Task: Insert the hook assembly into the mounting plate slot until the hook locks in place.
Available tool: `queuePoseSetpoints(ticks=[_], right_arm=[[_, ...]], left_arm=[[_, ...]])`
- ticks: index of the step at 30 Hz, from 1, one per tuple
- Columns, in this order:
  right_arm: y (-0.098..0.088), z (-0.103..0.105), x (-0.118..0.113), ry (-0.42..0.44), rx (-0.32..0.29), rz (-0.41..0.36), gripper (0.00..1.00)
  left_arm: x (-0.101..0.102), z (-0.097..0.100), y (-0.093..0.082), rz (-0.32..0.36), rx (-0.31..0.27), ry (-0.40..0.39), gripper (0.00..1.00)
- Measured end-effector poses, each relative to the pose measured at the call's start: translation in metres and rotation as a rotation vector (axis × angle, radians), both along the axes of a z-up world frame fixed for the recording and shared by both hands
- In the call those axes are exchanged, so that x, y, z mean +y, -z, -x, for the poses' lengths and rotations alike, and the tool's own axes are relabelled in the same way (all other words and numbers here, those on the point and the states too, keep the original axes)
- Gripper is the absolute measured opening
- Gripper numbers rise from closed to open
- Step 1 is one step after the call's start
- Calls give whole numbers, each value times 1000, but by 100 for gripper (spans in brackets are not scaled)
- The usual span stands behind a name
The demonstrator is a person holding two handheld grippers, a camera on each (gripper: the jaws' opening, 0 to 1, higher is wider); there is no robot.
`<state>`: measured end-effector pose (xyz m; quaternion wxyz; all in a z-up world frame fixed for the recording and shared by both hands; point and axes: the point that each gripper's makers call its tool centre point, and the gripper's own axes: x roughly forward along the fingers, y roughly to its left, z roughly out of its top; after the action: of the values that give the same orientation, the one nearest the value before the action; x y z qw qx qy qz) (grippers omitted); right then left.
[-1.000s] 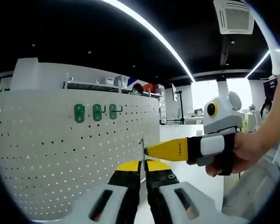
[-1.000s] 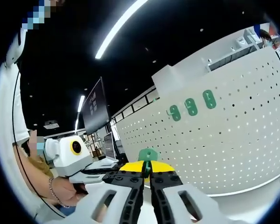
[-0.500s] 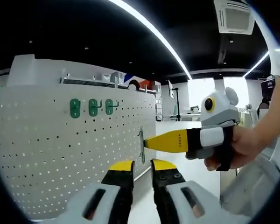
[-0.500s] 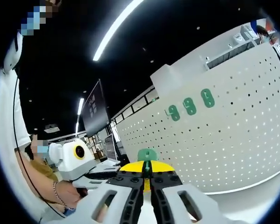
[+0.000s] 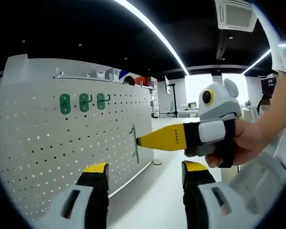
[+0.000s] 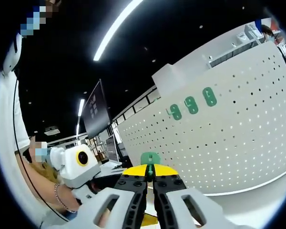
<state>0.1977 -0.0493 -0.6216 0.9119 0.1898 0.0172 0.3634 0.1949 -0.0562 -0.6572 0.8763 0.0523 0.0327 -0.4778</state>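
Note:
The white pegboard mounting plate (image 5: pixel 47 152) stands upright with three green hooks (image 5: pixel 83 101) in a row near its top. My right gripper (image 5: pixel 138 141) reaches in from the right with its yellow jaws shut on a thin green hook piece (image 5: pixel 134 145), held just off the board's right edge. My left gripper (image 5: pixel 146 168) is open with nothing between its wide-spread jaws. In the right gripper view the green hook piece (image 6: pixel 150 158) stands up from my shut right gripper (image 6: pixel 150 172), the pegboard (image 6: pixel 238 143) and its three hooks (image 6: pixel 191 105) lie beyond, and the left gripper (image 6: pixel 93 183) is at lower left.
A person's hand (image 5: pixel 240 143) holds the right gripper. White table surface (image 5: pixel 155 200) runs below the board. A dark monitor (image 6: pixel 97 112) stands at the left. Shelving (image 5: pixel 109 76) and a person sit behind the board.
My left gripper went from shut on the hook piece's lower edge to wide open and let it go. The right gripper keeps hold of the piece.

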Motion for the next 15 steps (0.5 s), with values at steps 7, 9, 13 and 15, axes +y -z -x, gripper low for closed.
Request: queuePoseSetpoints(ticks=[7, 9, 13, 15], right_arm=[[2, 0, -1, 4, 12, -1, 0], [2, 0, -1, 5, 13, -2, 0], [-3, -2, -1, 16, -9, 37, 0], [-4, -4, -4, 48, -46, 138, 0]], left_arm=[[1, -3, 0, 9, 0, -21, 81], [1, -3, 0, 8, 1, -23, 80], [4, -4, 2, 3, 12, -28, 78], [5, -4, 3, 3, 12, -32, 78]])
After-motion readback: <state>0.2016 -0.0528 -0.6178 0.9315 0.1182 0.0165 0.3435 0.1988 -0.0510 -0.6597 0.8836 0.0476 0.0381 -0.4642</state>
